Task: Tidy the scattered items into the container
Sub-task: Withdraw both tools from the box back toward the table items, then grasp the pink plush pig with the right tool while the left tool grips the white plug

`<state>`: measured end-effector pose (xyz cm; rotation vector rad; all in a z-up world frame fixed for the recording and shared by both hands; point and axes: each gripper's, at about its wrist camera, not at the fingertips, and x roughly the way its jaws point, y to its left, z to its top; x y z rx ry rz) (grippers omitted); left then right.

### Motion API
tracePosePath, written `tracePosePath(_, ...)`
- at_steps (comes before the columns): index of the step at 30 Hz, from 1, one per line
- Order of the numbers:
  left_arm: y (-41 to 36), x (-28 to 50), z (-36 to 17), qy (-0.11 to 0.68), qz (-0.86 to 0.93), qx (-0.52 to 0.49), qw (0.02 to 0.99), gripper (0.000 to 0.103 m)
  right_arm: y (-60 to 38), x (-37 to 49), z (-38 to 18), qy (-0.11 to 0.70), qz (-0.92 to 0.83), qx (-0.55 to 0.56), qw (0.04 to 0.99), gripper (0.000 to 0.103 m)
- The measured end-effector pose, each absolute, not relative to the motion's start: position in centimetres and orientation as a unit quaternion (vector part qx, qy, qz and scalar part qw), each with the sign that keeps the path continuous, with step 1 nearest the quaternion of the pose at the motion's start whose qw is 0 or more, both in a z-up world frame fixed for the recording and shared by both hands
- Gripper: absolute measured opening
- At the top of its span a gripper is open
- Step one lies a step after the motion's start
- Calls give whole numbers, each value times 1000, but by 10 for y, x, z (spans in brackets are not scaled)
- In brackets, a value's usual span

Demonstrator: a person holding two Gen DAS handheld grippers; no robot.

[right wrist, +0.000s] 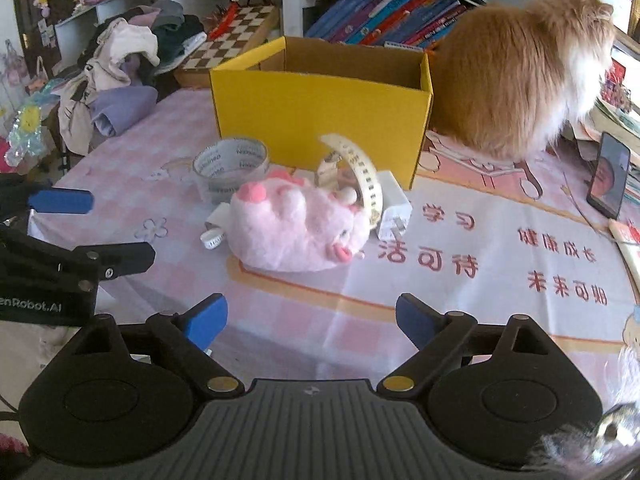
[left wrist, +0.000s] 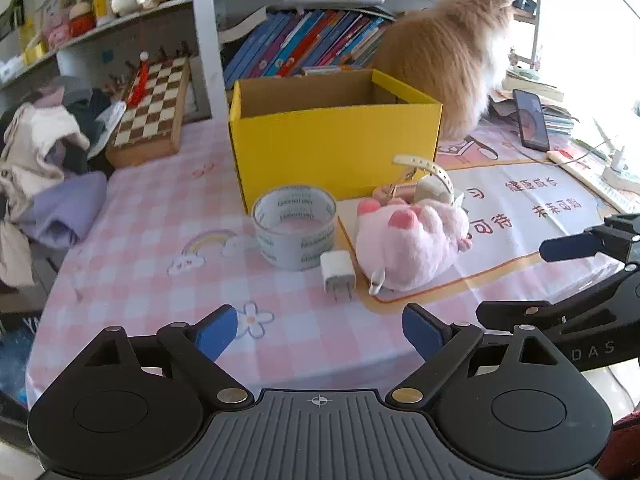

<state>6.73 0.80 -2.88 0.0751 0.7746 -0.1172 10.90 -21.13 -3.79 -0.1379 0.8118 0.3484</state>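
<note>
The table (left wrist: 132, 216), covered in a pink-and-white checked cloth, carries a white printed mat (left wrist: 520, 216) ahead and to the right of the left tool (left wrist: 320, 330). Straight ahead of that tool lie a small white plug charger (left wrist: 338, 272), a clear roll of packing tape (left wrist: 294, 226) and a pink plush toy (left wrist: 408, 240). Beyond them stands an open yellow cardboard box (left wrist: 332, 140), with a fluffy orange cat (left wrist: 448, 52) at its far right.

Orange cat (left wrist: 448, 56), chessboard (left wrist: 154, 104), books (left wrist: 304, 44), phone (left wrist: 531, 120)
</note>
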Motion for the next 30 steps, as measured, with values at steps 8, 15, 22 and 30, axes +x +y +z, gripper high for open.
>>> tracePosePath(8, 13, 71, -37, 393, -47, 18, 918, 93, -212, 114, -41, 397, 167, -60, 901, 91)
tracePosePath(15, 20, 78, -37, 395, -37, 13, 918, 93, -204, 127, -43, 400, 181, -61, 896, 92)
tracePosePath(22, 26, 85, -36, 396, -25, 16, 918, 93, -197, 146, -45, 405, 188, -53, 893, 97)
tracePosePath(30, 31, 90, -38, 400, -19, 13, 916, 95, -193, 164, -49, 414, 182, -44, 891, 100)
